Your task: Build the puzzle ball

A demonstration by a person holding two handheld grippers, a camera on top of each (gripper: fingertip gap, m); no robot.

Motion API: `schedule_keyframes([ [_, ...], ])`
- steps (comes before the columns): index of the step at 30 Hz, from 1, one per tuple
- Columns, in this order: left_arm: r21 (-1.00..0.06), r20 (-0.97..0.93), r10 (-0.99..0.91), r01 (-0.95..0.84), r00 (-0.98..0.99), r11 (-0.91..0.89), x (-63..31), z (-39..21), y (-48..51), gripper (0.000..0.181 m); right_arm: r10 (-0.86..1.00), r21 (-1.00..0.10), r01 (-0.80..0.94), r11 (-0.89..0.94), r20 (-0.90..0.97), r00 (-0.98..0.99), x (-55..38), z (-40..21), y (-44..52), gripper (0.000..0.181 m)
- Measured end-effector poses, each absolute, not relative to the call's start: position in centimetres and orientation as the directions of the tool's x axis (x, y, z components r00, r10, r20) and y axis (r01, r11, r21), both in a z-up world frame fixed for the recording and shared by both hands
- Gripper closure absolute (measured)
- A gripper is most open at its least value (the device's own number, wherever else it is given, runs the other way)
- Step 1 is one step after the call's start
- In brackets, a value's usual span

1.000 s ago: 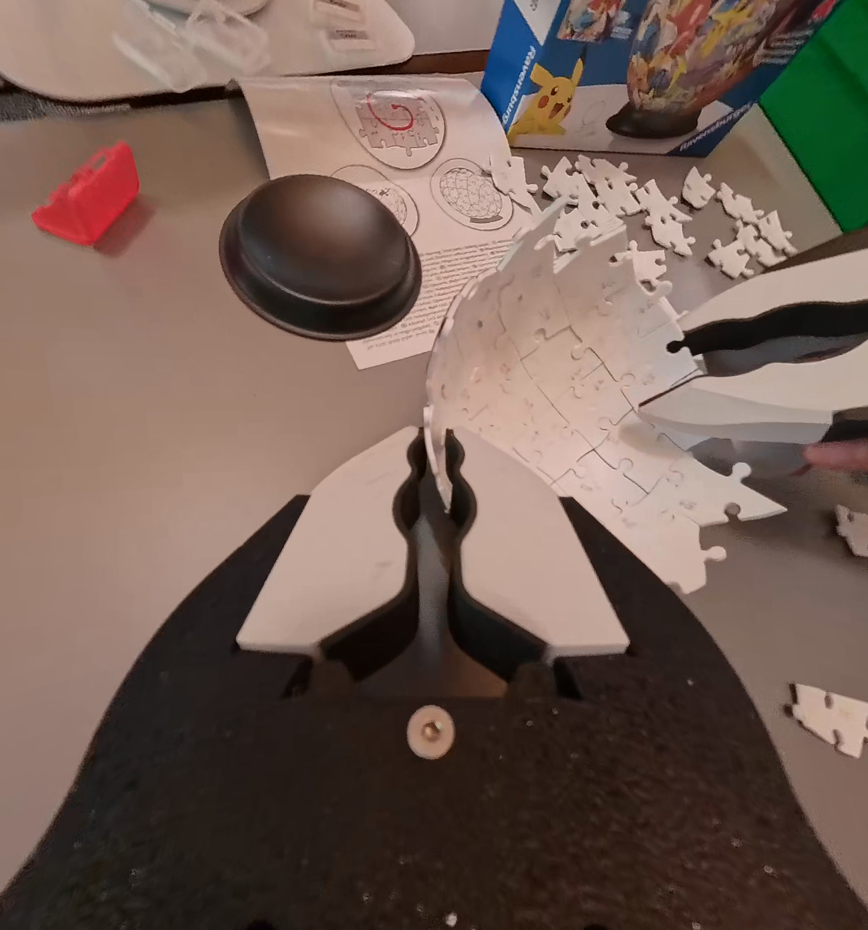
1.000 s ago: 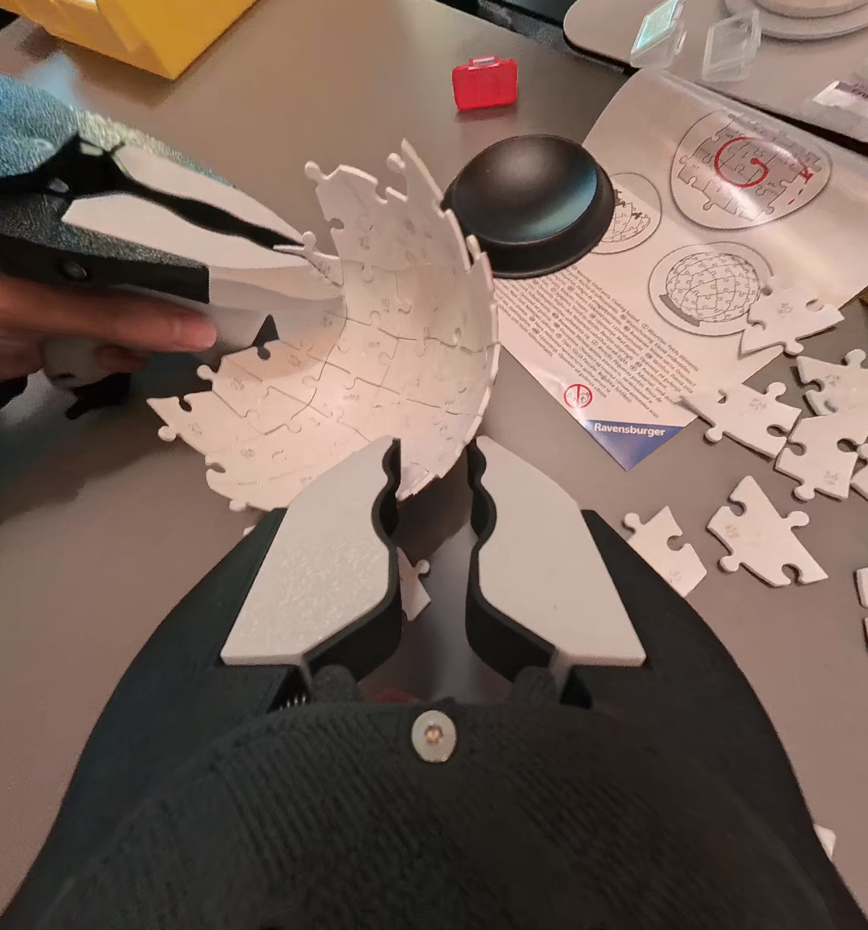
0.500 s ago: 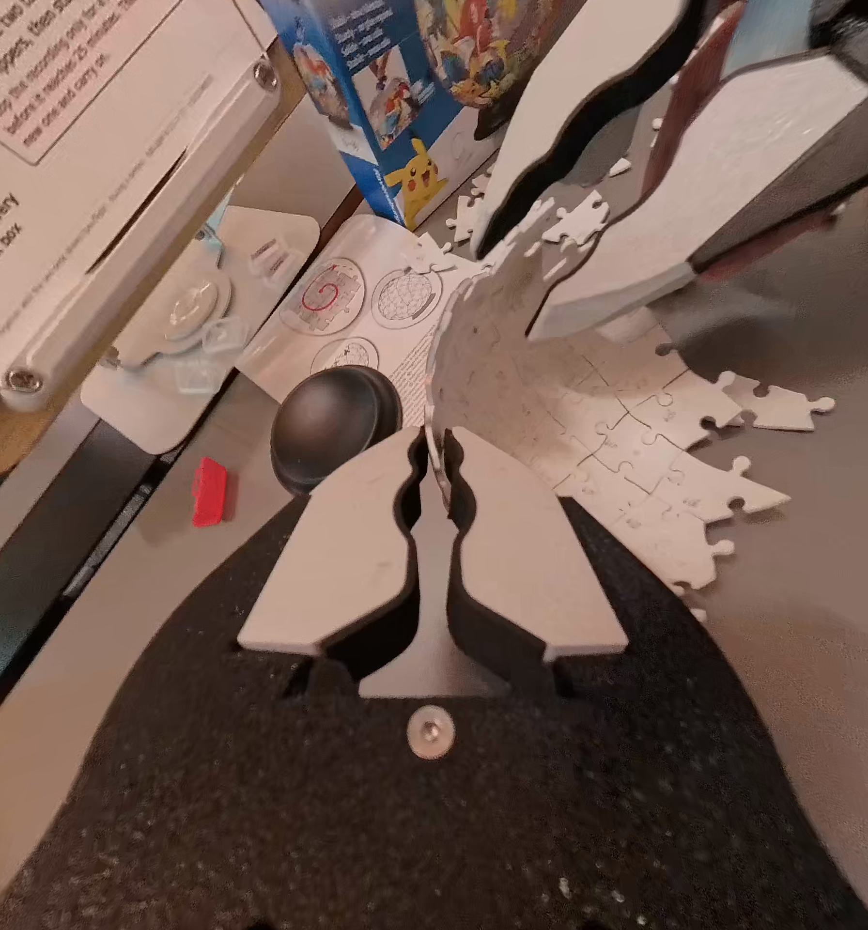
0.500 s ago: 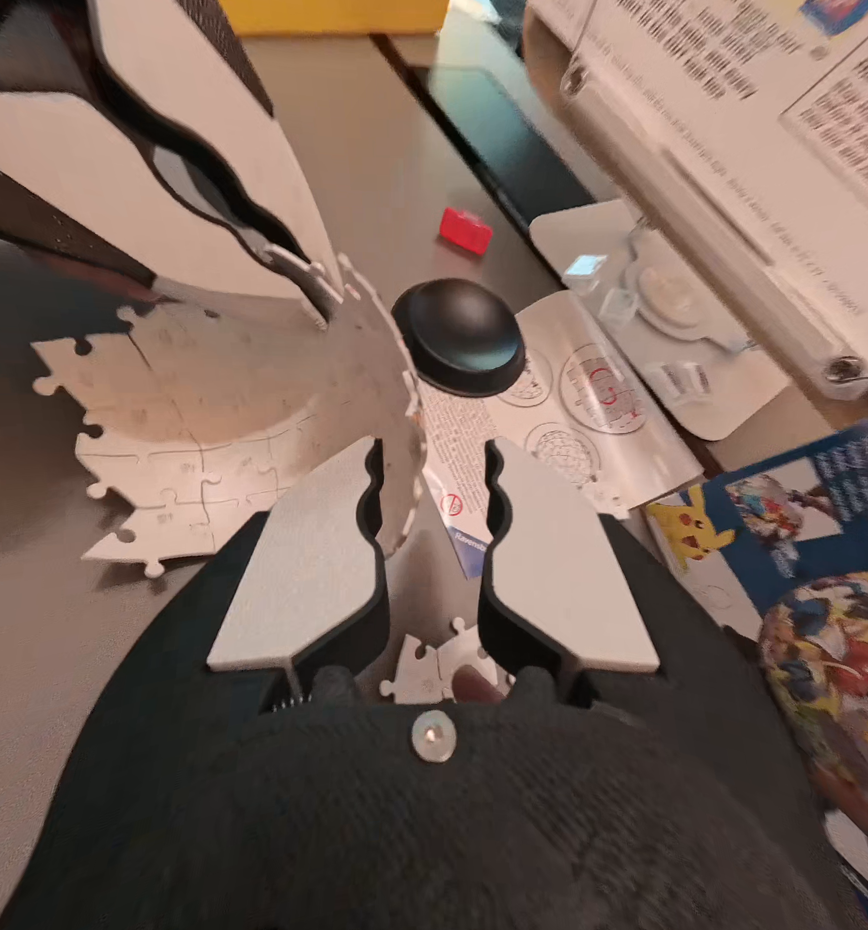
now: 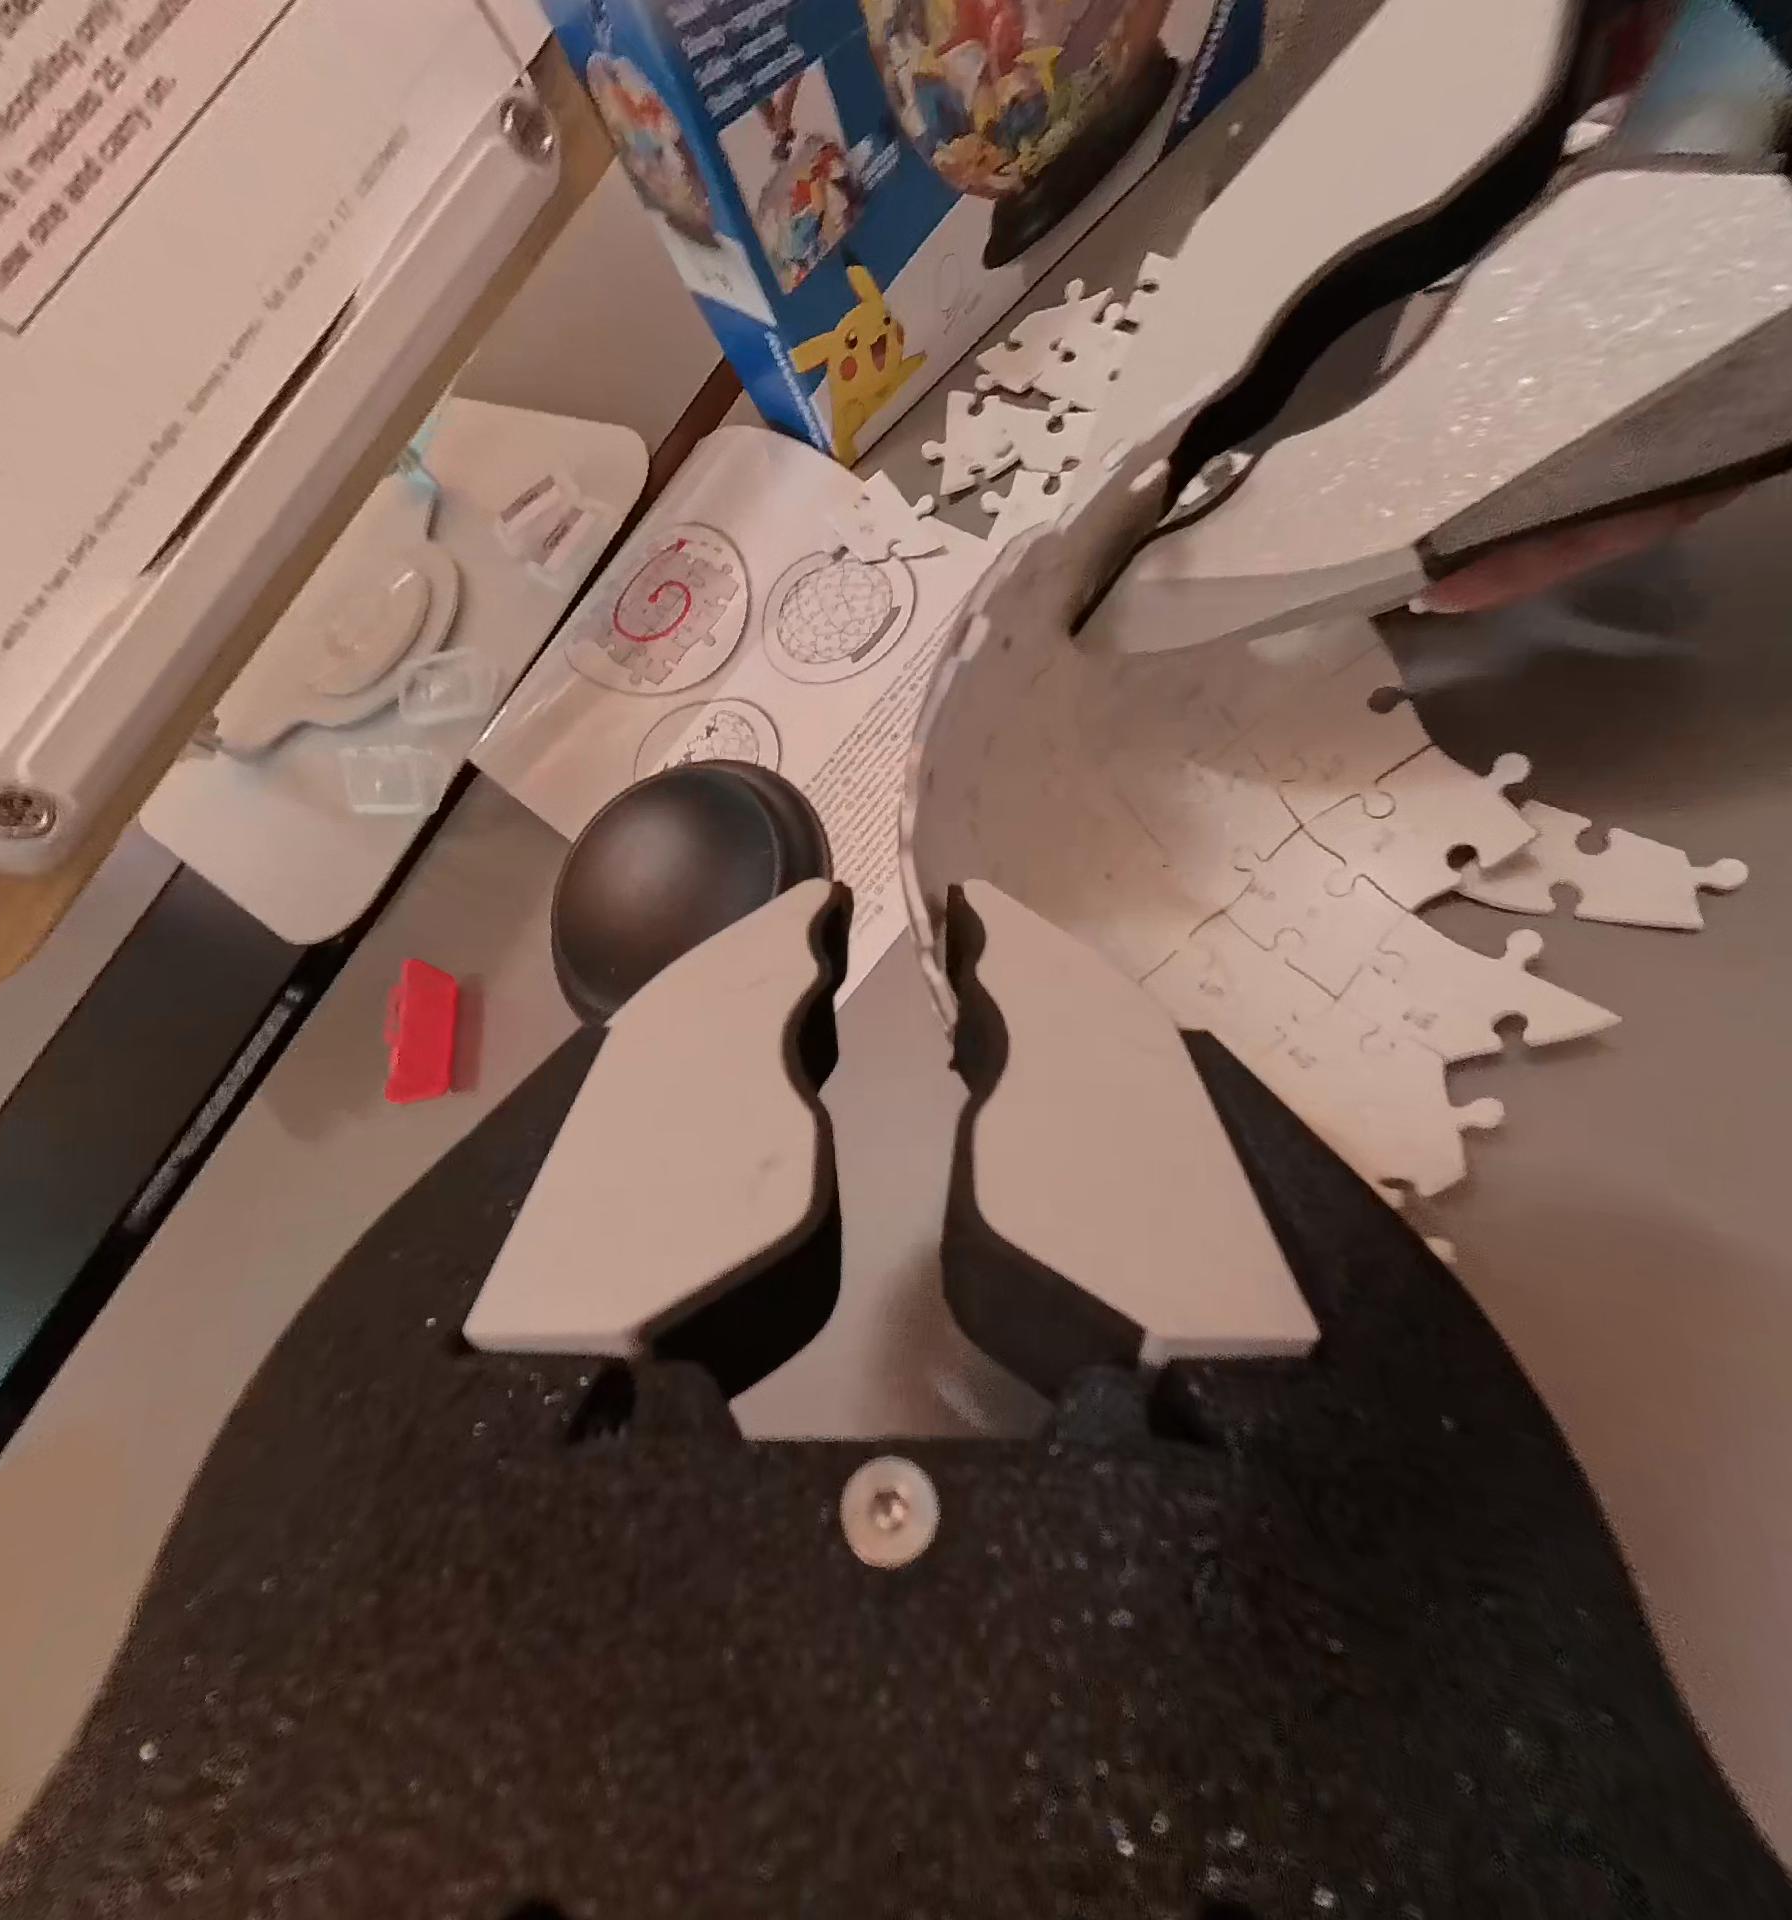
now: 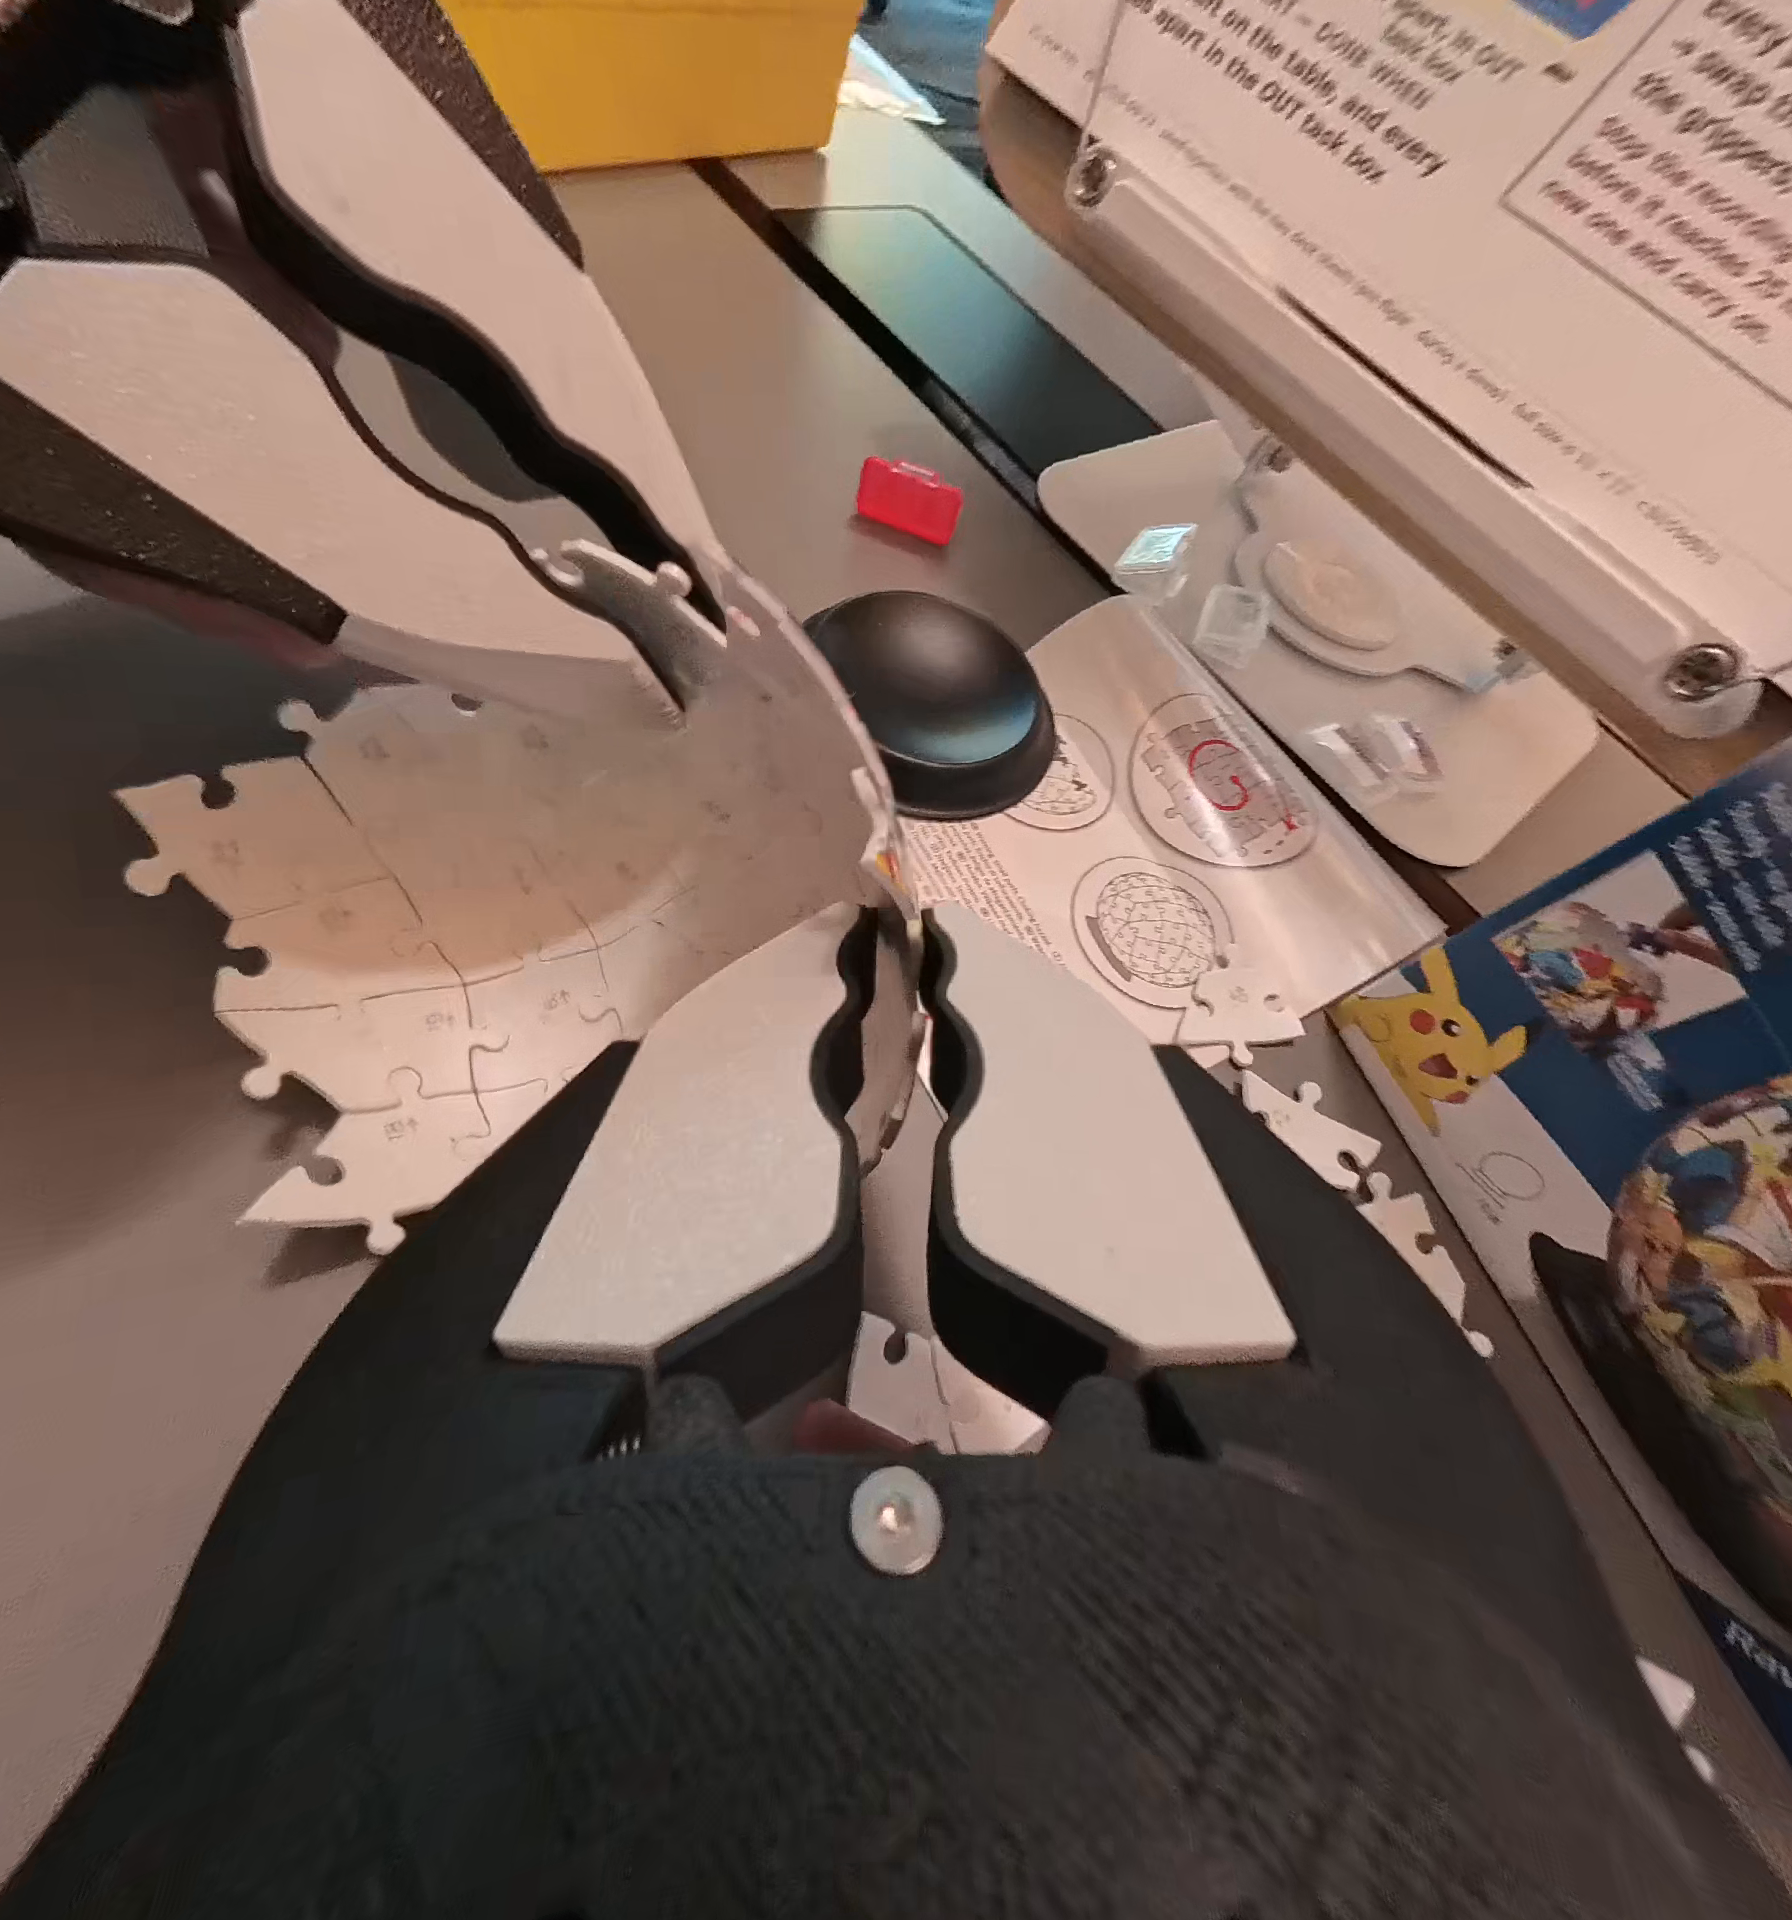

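Note:
The half-built white puzzle ball shell [image 5: 1235, 831] stands tilted on the grey table, its hollow side facing up; it also shows in the right wrist view [image 6: 518, 883]. My left gripper [image 5: 897, 904] is open, with the shell's rim standing between its fingers and touching the right finger. It shows at the upper left of the right wrist view [image 6: 694, 644]. My right gripper [image 6: 892, 925] is shut on another part of the rim; it shows at the upper right of the left wrist view [image 5: 1131, 520]. The black ball stand [image 5: 684, 883] sits just beyond the shell.
Loose white pieces [image 5: 1037, 416] lie by the blue puzzle box [image 5: 871, 208], and one piece [image 5: 1640, 883] lies beside the shell. An instruction sheet [image 5: 767, 623] lies under the stand. A small red item [image 5: 422, 1029], a white tray [image 5: 404, 644] and a yellow box [image 6: 653, 73] are nearby. About 6 cm separates my left fingertips from my right.
My left gripper was shut on the shell rim and has opened. My right gripper was open around the rim and has shut on it. Both views have tilted.

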State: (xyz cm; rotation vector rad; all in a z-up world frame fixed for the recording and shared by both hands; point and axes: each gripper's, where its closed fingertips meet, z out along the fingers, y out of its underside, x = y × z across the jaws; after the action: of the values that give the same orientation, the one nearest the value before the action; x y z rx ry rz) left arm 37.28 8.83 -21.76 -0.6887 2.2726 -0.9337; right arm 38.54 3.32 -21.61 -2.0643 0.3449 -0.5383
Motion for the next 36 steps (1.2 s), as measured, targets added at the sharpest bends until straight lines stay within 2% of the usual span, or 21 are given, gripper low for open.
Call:
schedule_keyframes([
  [7, -0.793, -0.221, -0.728, -0.315, -0.649, 0.521, 37.1, -21.4, 8.7, 0.163, -0.532, -0.887, -0.027, -0.462, 0.252, 0.808, 38.2, -20.8, 2.8, 0.175],
  [13, -0.833, -0.274, -0.785, -0.271, -0.556, 0.483, 36.3, -18.8, 9.1, 0.14, -0.63, -0.906, 0.026, -0.422, 0.314, 0.71, 38.0, -19.8, 1.8, 0.176],
  [17, -0.87, -0.292, -0.82, -0.219, -0.492, 0.441, 33.4, -16.9, 9.0, 0.14, -0.688, -0.913, 0.046, -0.406, 0.338, 0.642, 38.0, -19.6, 1.0, 0.175],
  [20, -0.885, -0.205, -0.81, -0.25, -0.549, 0.394, 30.1, -18.0, 6.7, 0.143, -0.72, -0.916, 0.073, -0.396, 0.358, 0.594, 38.1, -19.4, 0.5, 0.175],
  [24, -0.813, -0.069, -0.768, -0.41, -0.636, 0.413, 27.1, -22.5, 2.5, 0.137, -0.734, -0.915, 0.095, -0.392, 0.373, 0.568, 38.2, -19.3, 0.3, 0.175],
  [29, -0.721, 0.036, -0.846, -0.6, -0.532, 0.347, 26.7, -25.7, 0.3, 0.135, -0.761, -0.925, 0.105, -0.364, 0.361, 0.539, 38.3, -18.8, -0.3, 0.176],
  [36, -0.693, 0.054, -0.913, -0.674, -0.403, 0.256, 27.7, -27.5, -0.6, 0.138, -0.77, -0.936, 0.123, -0.329, 0.341, 0.54, 38.2, -18.3, -0.6, 0.176],
])
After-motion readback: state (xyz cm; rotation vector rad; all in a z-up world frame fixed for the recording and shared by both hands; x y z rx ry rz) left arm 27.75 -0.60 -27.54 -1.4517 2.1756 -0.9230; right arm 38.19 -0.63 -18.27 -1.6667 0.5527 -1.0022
